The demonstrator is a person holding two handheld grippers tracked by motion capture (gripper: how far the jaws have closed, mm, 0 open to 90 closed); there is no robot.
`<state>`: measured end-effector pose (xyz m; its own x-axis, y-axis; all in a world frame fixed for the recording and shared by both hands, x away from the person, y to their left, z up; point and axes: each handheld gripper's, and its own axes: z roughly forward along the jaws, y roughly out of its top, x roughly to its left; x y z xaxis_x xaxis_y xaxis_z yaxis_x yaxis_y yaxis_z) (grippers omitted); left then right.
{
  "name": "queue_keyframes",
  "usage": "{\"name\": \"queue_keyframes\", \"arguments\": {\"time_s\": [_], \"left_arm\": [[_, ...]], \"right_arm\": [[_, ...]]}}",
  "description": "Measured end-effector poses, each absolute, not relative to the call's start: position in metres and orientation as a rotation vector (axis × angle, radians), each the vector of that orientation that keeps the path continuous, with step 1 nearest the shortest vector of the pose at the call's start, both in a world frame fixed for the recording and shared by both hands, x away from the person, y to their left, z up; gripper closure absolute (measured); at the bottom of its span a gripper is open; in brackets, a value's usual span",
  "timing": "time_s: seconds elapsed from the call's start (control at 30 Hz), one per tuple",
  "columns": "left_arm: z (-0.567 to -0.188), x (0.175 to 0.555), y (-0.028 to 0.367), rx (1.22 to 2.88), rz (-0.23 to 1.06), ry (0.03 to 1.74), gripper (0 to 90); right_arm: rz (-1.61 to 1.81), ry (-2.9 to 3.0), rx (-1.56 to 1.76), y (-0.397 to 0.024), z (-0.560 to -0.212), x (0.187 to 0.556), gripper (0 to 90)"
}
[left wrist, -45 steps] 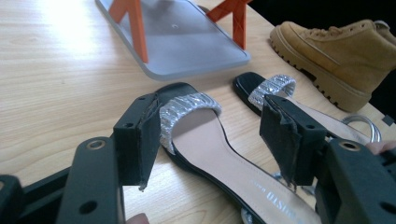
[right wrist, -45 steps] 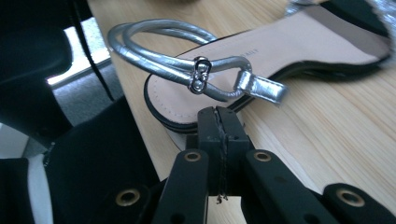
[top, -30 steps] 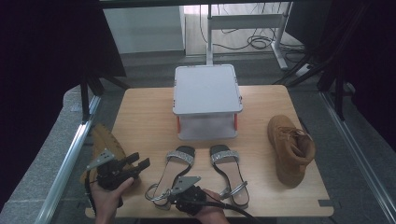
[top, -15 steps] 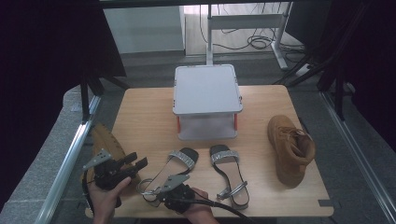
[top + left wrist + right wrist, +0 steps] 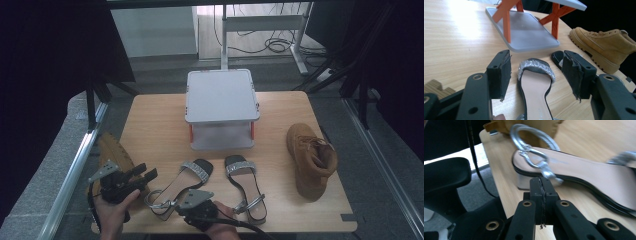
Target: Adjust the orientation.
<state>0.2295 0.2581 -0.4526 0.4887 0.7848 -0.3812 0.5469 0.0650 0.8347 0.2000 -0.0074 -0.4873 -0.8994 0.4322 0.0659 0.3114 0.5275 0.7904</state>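
Bench (image 5: 160, 125): a light wooden top seen from above, with a person's two hands coming in at its near edge.
Left sandal (image 5: 181, 187): a black flat sandal with a glittery silver toe band, lying on the bench near the front edge, toe pointing away from the person. Its silver ankle strap loops at the heel end.
Right tongs (image 5: 176, 204): pressed fully together, tips at the heel of the left sandal, right by the silver strap buckle (image 5: 541, 165). Whether they pinch the strap cannot be told.
Left tongs (image 5: 142, 175): spread wide with nothing between them, held just left of the left sandal and aimed along the bench towards its toe band.
Right sandal (image 5: 245, 187): the matching one, lying just beside the first.
Rack (image 5: 221, 107): a grey two-tier stand with orange legs, behind the sandals.
Right boot (image 5: 310, 160): tan suede, on the bench's right side.
Left boot (image 5: 112, 155): tan, at the bench's left edge, behind the left tongs.
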Motion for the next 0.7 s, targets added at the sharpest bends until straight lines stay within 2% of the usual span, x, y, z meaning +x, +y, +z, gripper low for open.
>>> {"name": "queue_keyframes", "arguments": {"time_s": [0.2,0.7], "left_arm": [[-0.455,0.23,0.252,1.628,0.261,1.17,40.5],[-0.46,0.231,0.237,1.68,0.259,1.161,40.4]], "right_arm": [[1.333,2.544,0.697,-0.049,-0.477,0.201,89.6],[1.344,2.411,0.814,-0.115,-0.468,0.196,89.5]]}}
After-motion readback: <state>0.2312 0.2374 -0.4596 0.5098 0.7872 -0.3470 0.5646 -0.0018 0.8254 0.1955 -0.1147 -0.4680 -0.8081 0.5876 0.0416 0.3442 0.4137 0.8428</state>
